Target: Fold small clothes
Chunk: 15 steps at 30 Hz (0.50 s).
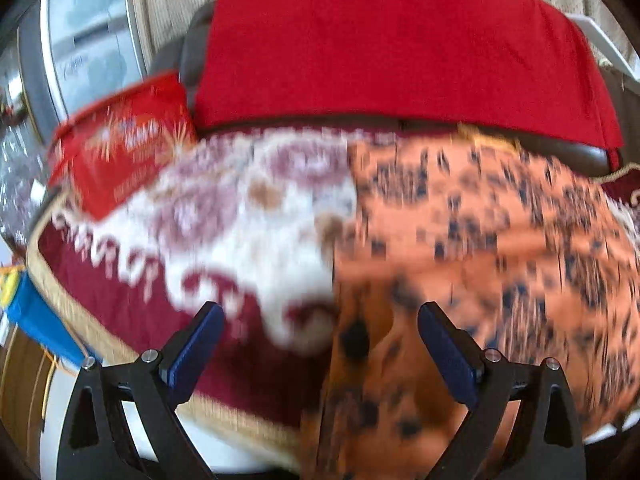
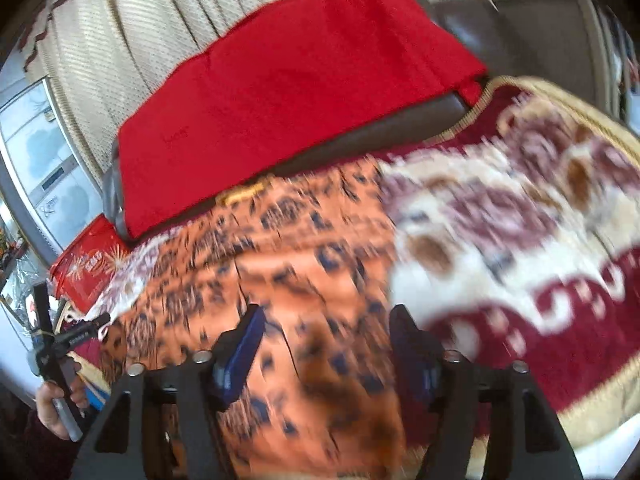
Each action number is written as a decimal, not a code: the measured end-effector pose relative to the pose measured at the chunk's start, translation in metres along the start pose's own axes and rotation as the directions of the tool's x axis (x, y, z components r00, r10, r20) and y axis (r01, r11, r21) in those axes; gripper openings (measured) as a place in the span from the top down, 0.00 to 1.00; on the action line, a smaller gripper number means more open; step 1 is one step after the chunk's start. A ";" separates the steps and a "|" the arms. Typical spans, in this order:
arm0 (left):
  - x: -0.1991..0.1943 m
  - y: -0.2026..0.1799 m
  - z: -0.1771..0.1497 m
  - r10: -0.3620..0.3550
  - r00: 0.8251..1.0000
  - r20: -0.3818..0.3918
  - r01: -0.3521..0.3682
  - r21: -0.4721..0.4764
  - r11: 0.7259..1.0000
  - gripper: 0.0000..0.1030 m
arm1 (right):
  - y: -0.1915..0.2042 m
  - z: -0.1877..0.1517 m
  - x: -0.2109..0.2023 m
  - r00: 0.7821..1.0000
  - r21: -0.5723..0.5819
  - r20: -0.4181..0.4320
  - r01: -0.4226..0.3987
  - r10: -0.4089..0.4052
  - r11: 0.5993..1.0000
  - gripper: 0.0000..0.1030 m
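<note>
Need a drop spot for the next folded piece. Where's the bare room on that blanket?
Free: the patterned blanket on the right of the orange spotted garment, out to its gold border, and a smaller strip between the garment and the red packet. Crowded: the middle, under the garment, and the back edge along the red cloth.

Orange cloth garment (image 1: 480,232) with dark blue-black leopard-like spots ahead of black tool (image 1: 320,320) with blue pads. Beneath, maroon plush blanket (image 1: 224,216) patterned cream and mauve, tan-edged. Beyond, plain red fabric throw (image 1: 380,40); left, red patterned cushion (image 1: 120,148).
</note>
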<state>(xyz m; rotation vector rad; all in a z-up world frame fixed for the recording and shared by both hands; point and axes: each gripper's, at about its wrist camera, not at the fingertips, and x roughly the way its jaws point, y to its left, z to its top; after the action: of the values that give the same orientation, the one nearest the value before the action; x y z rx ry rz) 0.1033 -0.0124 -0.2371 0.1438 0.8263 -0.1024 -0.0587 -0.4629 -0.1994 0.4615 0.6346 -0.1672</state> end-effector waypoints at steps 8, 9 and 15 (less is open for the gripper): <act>-0.015 0.003 -0.053 0.012 0.996 -0.089 -0.007 0.051 0.999 0.05 | -0.019 -0.037 -0.013 0.990 0.045 -0.140 0.030 -0.023 0.999 0.32; -0.015 0.006 -0.056 0.006 0.994 -0.105 -0.001 0.043 0.999 0.05 | -0.019 -0.039 -0.010 0.988 0.047 -0.155 0.034 -0.026 0.998 0.32; 0.007 0.021 -0.066 -0.023 0.976 -0.217 0.017 -0.029 0.999 0.05 | -0.028 -0.059 0.015 0.965 0.121 -0.259 0.059 -0.025 0.991 0.32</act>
<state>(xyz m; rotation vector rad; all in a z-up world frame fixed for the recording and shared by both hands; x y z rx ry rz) 0.0631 0.0194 -0.2846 0.1222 1.0470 -0.0958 -0.0861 -0.4600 -0.2604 0.5997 0.8926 -0.1908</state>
